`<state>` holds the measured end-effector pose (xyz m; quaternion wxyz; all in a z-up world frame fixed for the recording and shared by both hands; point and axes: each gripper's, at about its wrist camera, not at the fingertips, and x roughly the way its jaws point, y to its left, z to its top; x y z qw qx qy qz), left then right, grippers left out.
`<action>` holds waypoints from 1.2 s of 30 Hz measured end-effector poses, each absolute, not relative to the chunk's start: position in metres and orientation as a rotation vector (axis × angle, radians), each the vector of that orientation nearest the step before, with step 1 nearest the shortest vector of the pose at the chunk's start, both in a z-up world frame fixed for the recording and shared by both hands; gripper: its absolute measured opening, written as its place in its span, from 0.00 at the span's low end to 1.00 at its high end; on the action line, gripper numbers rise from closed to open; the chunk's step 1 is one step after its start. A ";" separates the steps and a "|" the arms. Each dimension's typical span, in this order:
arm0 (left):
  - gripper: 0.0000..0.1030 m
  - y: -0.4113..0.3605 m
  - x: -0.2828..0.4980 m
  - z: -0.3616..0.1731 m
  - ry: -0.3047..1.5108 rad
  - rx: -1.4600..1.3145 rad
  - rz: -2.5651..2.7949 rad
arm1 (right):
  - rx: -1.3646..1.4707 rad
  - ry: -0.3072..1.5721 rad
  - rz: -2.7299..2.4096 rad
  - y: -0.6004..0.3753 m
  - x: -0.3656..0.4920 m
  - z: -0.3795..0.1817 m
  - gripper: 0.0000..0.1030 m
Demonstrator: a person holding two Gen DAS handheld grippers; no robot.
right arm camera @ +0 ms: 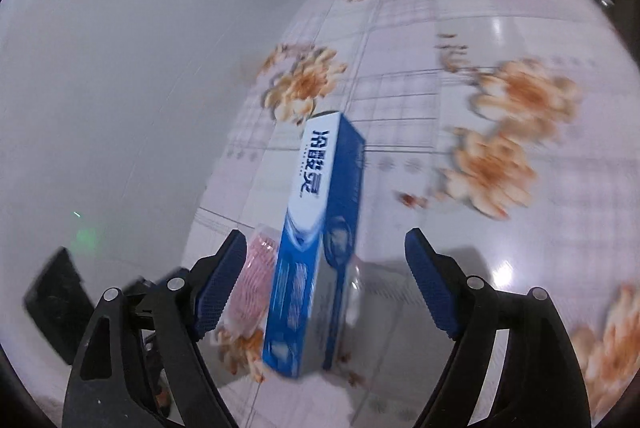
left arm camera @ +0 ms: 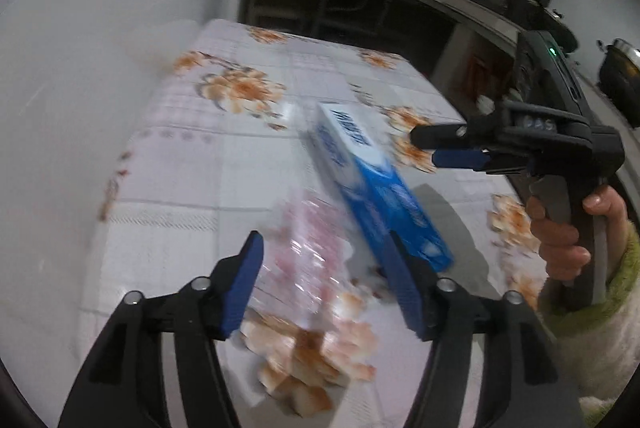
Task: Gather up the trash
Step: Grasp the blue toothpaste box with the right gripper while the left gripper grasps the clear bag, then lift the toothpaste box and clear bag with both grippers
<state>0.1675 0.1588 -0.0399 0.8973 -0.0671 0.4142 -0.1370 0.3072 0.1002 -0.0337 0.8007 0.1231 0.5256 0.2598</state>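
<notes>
Floral oilcloth, orange blooms on a pale grid, over the worktop, with its left edge hard against a bare grey wall. Nearest that left edge, toward the near end: a crinkled clear wrapper with pink print, lying flat and blurred, too smeared to read. Left tongs over it, spread, pads on either side of the wrapper but not pressing on it; nothing pinched. Just right of the wrapper, touching or overlapping its edge: a blue and white carton, long and narrow, lying at a slant with its far end pointing toward the middle of the worktop. In the right wrist view the same carton between the pads of the right tongs, these spread wide too, clear of both long faces, gripping nothing. Farther right in the left view, the right tongs side-on above the worktop, a hand in a fuzzy green-trimmed sleeve on the handle.

Step in hand, by the look of it: approach and line-up, one piece of trash per side, neither yet taken. Next move likely calls for lowering each pair until the pads straddle the target, then closing: firmly across the carton's narrow faces, gently and low on the wrapper, thin and apt to slip or crumple away.
</notes>
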 end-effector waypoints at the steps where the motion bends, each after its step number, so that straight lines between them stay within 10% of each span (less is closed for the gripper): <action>1: 0.60 0.160 0.173 -0.041 0.861 -0.147 -0.284 | 0.232 1.152 0.549 0.112 0.314 -0.039 0.76; 13: 0.51 0.149 0.203 -0.087 0.980 -0.122 -0.254 | 0.133 1.233 0.565 0.149 0.324 -0.069 0.38; 28: 0.35 0.111 0.190 -0.087 0.977 -0.094 -0.385 | 0.261 1.137 0.410 0.031 0.251 -0.032 0.36; 36: 0.61 0.087 0.185 -0.085 1.054 -0.149 -0.467 | 0.344 1.204 0.295 -0.006 0.205 -0.067 0.37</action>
